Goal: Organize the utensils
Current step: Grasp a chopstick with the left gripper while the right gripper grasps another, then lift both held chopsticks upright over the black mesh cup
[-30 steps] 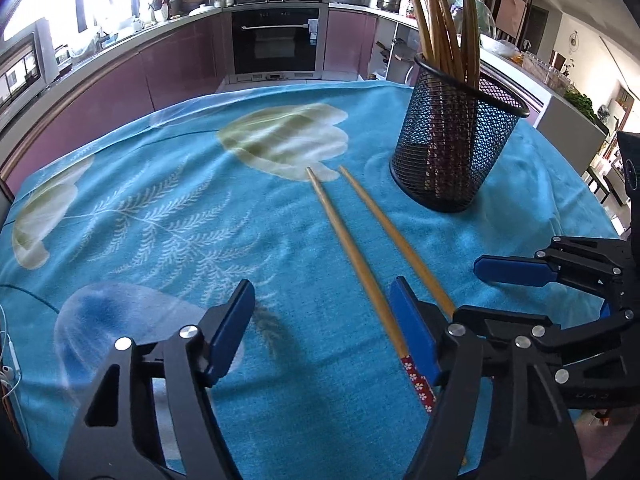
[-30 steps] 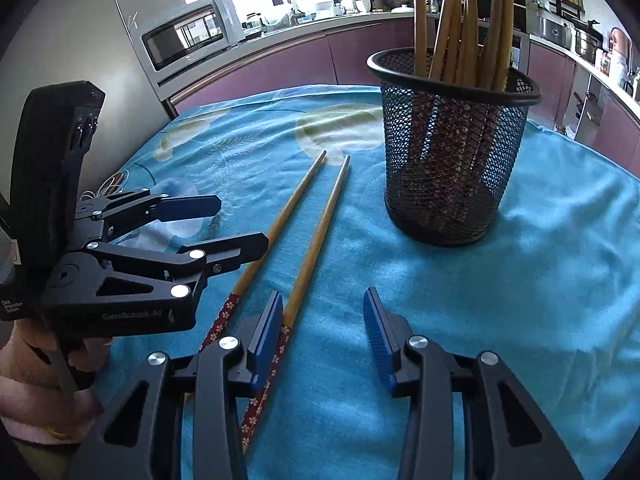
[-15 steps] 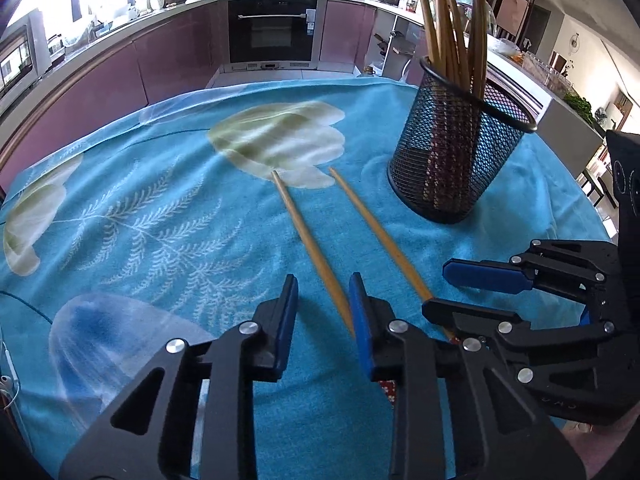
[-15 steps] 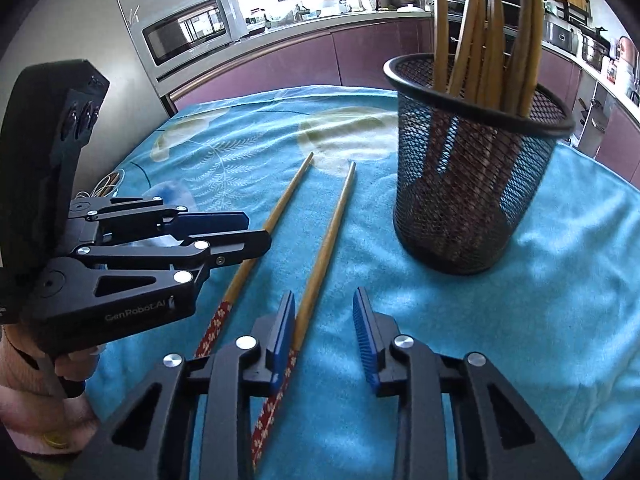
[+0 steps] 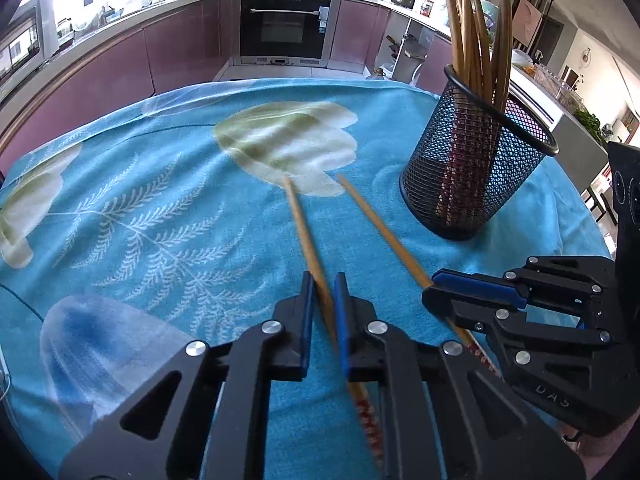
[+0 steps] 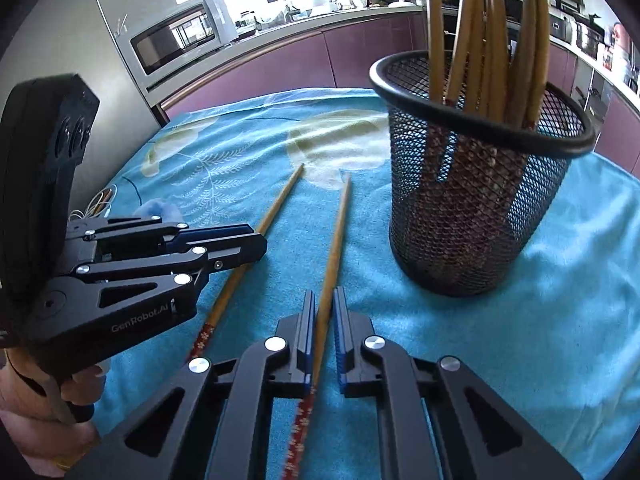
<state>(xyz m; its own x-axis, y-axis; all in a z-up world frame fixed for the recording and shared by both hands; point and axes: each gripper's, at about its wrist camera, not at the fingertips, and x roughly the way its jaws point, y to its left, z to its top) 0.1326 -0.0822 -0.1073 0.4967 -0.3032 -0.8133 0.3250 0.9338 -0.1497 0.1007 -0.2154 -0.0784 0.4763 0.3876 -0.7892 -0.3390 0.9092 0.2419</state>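
Left wrist view: my left gripper [image 5: 323, 292] pinches one chopstick [image 5: 302, 224], my right gripper [image 6: 323, 304] the other chopstick [image 6: 338, 236], near the cup [image 6: 476, 200]. They look light, stiff, slippery; I grip low.

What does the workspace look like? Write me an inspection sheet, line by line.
Surface: blue floral tablecloth covers the table.
Job's things: two chopsticks, left chopstick and right chopstick; mesh holder upright, already holding chopsticks.
Clutter: nothing seen.
Grippers: left hand-held gripper shut on left chopstick; right hand-held gripper shut on right chopstick; both jaws have just been closing.
Cables: thin wires at the cloth's edge.
Surroundings: kitchen, oven, microwave.
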